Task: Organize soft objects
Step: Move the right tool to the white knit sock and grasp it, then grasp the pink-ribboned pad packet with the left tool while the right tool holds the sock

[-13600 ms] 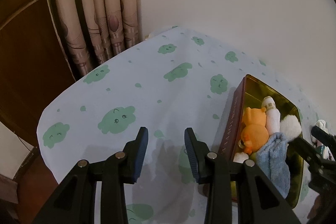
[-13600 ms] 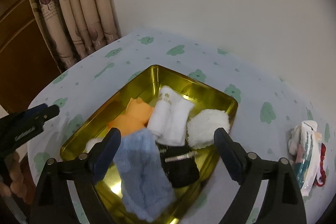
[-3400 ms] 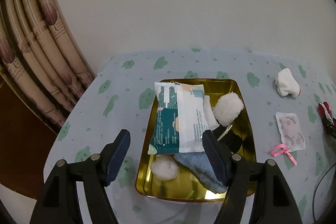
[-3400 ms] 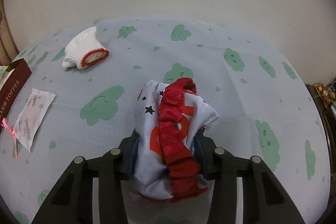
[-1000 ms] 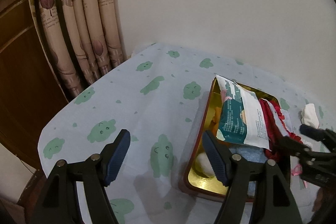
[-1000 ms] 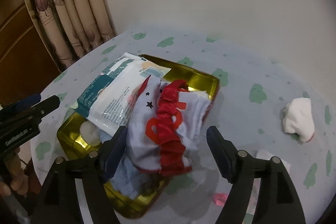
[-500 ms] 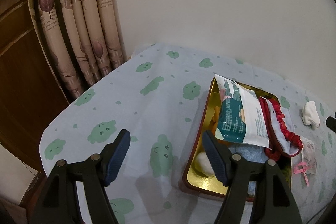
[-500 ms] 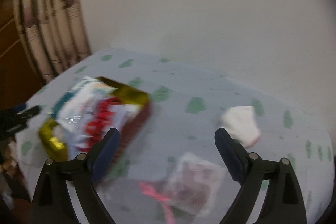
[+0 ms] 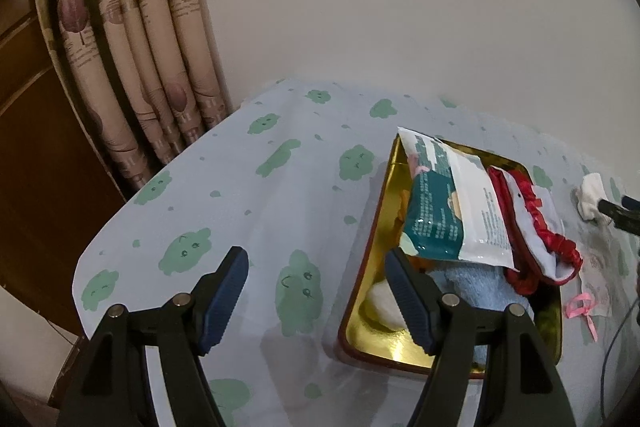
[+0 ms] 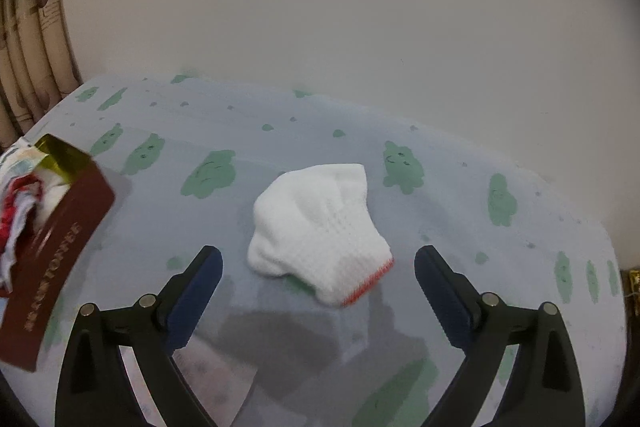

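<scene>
Your right tool (image 10: 318, 263) is empty, jaws opening wide, lined up just short of the white glove (image 10: 316, 227) lying on the table (image 10: 460, 195) beside the tin (image 10: 60, 239), likely your next pick. Your left tool (image 9: 316, 279) hangs open and empty beside the tin, out of the way.

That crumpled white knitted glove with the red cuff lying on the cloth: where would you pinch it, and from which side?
Probably across the bunched, humped middle of the white knitted glove, coming down from above. It lies limp on the cloud-print tablecloth, so the flat red-trimmed cuff gives little to pinch, while the raised folds do. The right gripper is opening, its jaws either side of the glove's near end, nothing between them yet.
</scene>
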`<move>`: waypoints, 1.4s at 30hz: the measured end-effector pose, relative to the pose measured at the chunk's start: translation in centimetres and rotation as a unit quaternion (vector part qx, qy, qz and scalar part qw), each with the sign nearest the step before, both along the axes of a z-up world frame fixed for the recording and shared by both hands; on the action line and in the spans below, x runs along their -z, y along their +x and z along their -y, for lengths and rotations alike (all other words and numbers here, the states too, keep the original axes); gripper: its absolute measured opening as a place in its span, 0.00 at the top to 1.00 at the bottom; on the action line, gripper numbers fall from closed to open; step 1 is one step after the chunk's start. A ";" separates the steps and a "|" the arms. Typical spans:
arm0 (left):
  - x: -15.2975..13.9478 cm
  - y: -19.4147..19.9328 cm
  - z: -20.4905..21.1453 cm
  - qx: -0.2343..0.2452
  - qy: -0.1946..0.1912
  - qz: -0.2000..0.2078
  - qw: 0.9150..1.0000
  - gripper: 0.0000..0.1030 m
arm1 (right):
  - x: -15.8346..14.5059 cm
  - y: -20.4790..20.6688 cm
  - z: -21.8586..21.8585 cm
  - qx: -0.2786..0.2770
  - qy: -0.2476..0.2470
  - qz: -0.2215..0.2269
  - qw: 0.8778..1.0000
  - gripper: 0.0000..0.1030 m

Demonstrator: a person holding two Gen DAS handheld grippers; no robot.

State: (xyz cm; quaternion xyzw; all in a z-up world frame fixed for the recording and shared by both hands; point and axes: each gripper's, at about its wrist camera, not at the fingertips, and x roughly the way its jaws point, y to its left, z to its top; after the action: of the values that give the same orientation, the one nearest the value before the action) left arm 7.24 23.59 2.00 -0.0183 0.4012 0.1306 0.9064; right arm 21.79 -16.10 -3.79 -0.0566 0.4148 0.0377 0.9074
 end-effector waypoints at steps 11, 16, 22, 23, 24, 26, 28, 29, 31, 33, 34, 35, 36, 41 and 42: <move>0.6 0.5 0.8 0.007 0.022 -0.005 1.000 0.29 | 3.6 4.6 0.1 -0.010 0.023 -0.033 0.999 0.32; 0.8 0.6 1.9 0.009 0.056 -0.013 0.998 0.29 | 2.9 3.6 0.4 -0.011 0.029 -0.015 0.999 0.55; 0.2 0.2 4.5 0.047 0.050 -0.014 0.998 0.29 | 2.6 1.8 1.5 -0.005 0.028 -0.011 1.000 0.57; 0.2 0.1 5.1 0.055 0.047 -0.016 0.997 0.29 | 2.5 1.5 1.8 -0.004 0.026 -0.009 1.000 0.57; 0.1 0.0 5.6 0.060 0.048 -0.015 0.997 0.29 | 2.5 1.0 2.1 -0.001 0.027 -0.008 1.000 0.57; -0.2 -0.4 7.2 0.077 0.052 -0.010 0.996 0.29 | 2.4 0.2 2.9 0.002 0.034 -0.010 0.999 0.57; -0.4 -0.6 8.5 0.093 0.052 -0.009 0.994 0.29 | 2.3 -0.8 3.7 0.007 0.032 -0.008 0.999 0.57; -0.5 -0.8 9.3 0.105 0.053 -0.007 0.993 0.29 | 2.2 -1.2 4.0 0.008 0.032 -0.008 0.999 0.57; -0.7 -0.9 10.7 0.122 0.053 -0.004 0.991 0.29 | 2.1 -2.4 4.8 0.013 0.029 -0.006 0.999 0.57; -0.8 -0.9 12.3 0.141 0.047 -0.002 0.989 0.29 | 2.0 -3.9 5.8 0.018 0.031 -0.008 0.999 0.57; -0.9 -0.7 12.9 0.146 0.044 -0.003 0.988 0.29 | 2.0 -4.5 6.3 0.021 0.033 -0.008 0.999 0.57; -0.8 -0.6 13.8 0.158 0.038 -0.005 0.987 0.29 | 2.0 -5.1 6.7 0.024 0.035 -0.009 0.999 0.57; -0.7 -0.4 14.5 0.167 0.033 -0.007 0.985 0.29 | 2.1 -5.8 7.1 0.026 0.036 -0.011 0.999 0.57; -0.1 0.6 19.0 0.223 0.029 -0.020 0.974 0.29 | 2.4 -9.7 9.8 0.049 0.050 -0.014 0.997 0.57; 0.0 0.8 19.6 0.231 0.029 -0.021 0.972 0.29 | 2.4 -10.4 10.3 0.055 0.054 -0.015 0.997 0.57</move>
State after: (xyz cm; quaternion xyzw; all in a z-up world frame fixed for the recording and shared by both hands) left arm 8.09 3.96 2.02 0.1037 0.4099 -0.0703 0.9035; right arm 11.39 -26.36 -6.17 0.0154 0.4277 0.0112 0.9037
